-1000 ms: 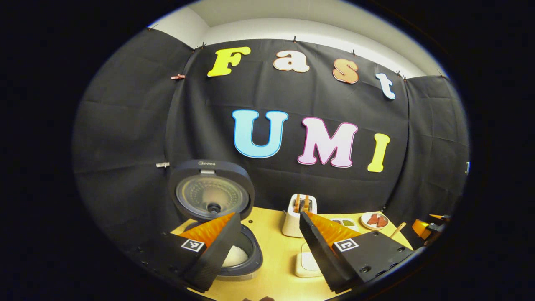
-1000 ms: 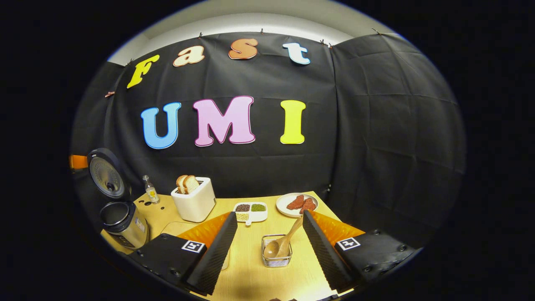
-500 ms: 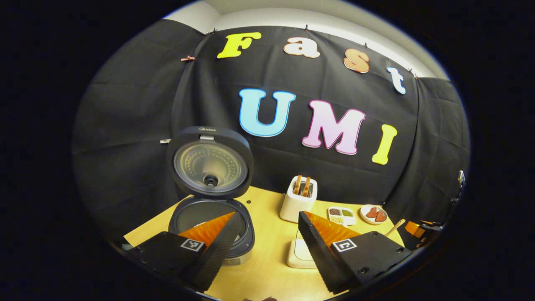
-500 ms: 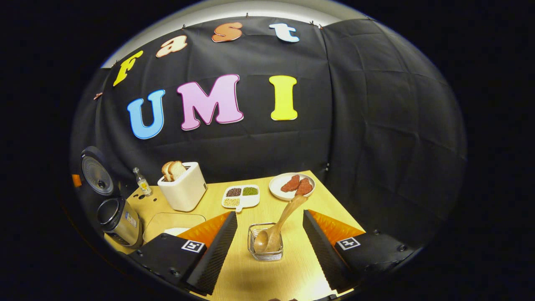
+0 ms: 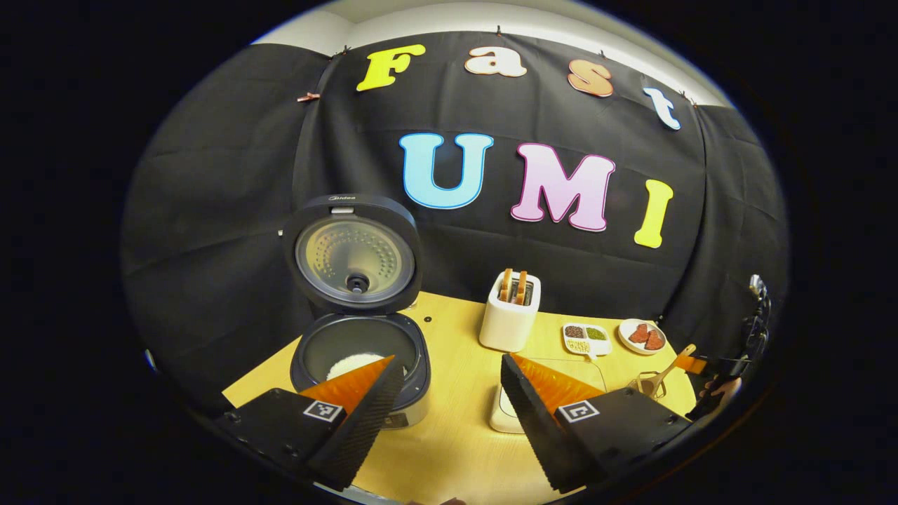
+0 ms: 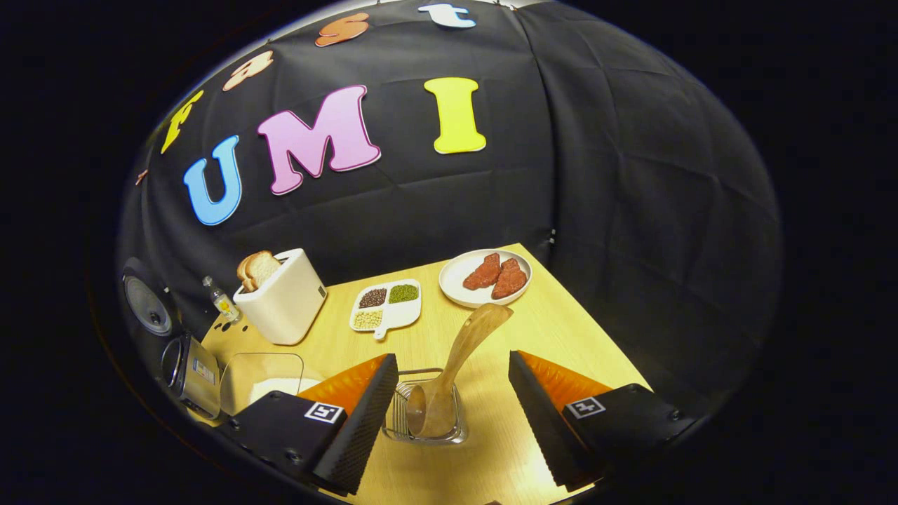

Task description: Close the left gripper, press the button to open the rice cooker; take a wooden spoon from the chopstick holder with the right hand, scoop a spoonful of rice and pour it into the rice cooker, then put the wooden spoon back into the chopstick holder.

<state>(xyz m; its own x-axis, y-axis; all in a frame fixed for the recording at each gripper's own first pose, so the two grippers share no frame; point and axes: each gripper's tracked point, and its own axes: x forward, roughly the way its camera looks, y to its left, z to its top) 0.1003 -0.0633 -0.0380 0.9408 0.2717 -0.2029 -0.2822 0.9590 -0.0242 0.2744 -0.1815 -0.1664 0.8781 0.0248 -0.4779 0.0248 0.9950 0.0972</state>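
Wooden spoon (image 6: 463, 351) looks light and stiff; your right gripper (image 6: 452, 414), jaws wide, should pinch its leaning handle mid-length.

Each tool (image 5: 449, 407) (image 6: 452, 414): 2 wedge-shaped ribbed fingers on dark screwed mounts with square black-and-white markers.
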